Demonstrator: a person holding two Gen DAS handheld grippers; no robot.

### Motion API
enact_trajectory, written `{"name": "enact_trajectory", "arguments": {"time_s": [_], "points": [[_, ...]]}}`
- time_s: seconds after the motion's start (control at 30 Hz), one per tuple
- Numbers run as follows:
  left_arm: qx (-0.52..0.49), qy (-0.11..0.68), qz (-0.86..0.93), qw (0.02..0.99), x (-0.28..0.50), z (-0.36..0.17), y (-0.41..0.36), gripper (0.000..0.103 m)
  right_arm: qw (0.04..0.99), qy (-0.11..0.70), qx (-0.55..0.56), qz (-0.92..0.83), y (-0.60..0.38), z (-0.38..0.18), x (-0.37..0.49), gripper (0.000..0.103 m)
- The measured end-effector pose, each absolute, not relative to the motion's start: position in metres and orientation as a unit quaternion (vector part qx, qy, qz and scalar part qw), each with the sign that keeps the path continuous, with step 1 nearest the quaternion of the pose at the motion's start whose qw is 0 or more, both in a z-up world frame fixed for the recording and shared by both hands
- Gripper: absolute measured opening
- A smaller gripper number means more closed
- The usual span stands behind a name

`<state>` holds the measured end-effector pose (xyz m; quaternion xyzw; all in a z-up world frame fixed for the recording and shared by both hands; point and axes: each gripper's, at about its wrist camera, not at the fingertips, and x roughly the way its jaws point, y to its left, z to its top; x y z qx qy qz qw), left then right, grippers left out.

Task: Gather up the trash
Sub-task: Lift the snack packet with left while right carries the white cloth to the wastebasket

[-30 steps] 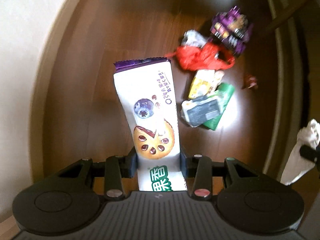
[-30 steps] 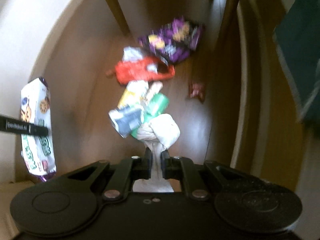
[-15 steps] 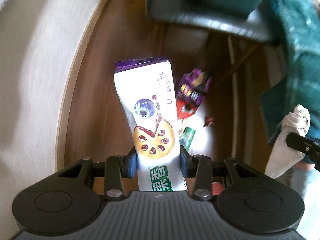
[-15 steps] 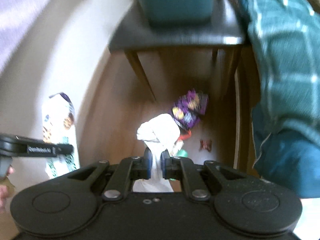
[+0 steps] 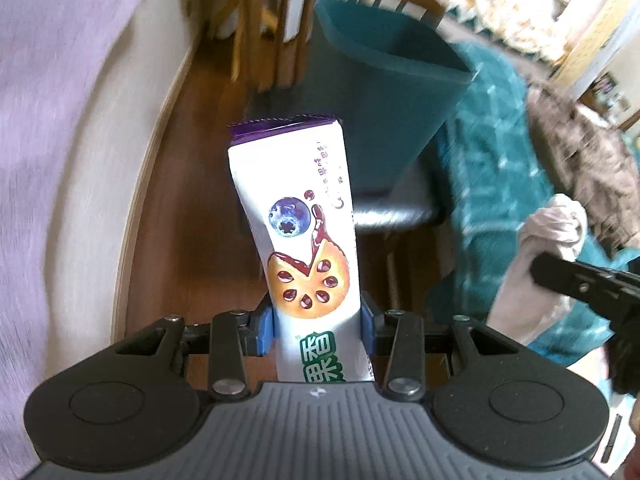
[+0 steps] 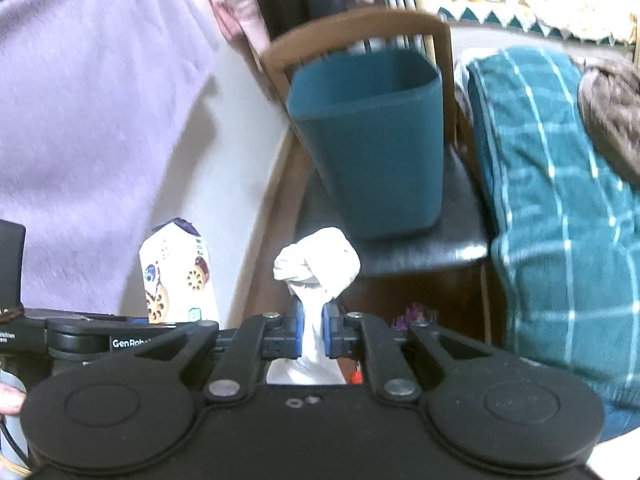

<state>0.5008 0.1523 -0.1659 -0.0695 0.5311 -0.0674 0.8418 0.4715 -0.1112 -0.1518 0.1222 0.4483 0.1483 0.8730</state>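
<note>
My left gripper [image 5: 318,330] is shut on a white cookie packet [image 5: 300,232] with a blueberry picture and a purple top edge, held upright. My right gripper [image 6: 312,334] is shut on a knotted white plastic bag [image 6: 318,266]. Both are raised in front of a teal waste bin [image 6: 372,140] that stands on a dark chair seat [image 6: 424,252]. The same teal waste bin [image 5: 380,92] shows ahead in the left wrist view, where the white bag [image 5: 544,256] hangs at the right. The cookie packet [image 6: 176,276] appears at the left of the right wrist view.
A wooden chair back [image 6: 352,28] rises behind the bin. A teal checked blanket [image 6: 560,184] lies to the right, with a brown furry cover [image 5: 580,152] beyond it. A pale wall [image 5: 60,140] runs along the left. Bits of trash [image 6: 412,316] show on the wooden floor below.
Both grippers have risen from the floor with their loads. The trash pile has dropped out of view, and the bin on the chair has come into view ahead.
</note>
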Motion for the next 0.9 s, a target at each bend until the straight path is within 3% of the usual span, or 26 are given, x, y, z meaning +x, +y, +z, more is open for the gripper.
{"name": "enact_trajectory", "arguments": {"time_s": [0.37, 0.9], "points": [[-0.032, 0.44, -0.068, 0.895, 0.578, -0.065, 0.121, 0.04, 0.921, 0.351, 0.077, 0.148, -0.121, -0.066, 0.526, 0.009], [-0.008, 0.463, 0.006, 0.886, 0.776, -0.085, 0.051, 0.041, 0.905, 0.377, 0.032, 0.194, -0.165, -0.097, 0.725, 0.009]]}}
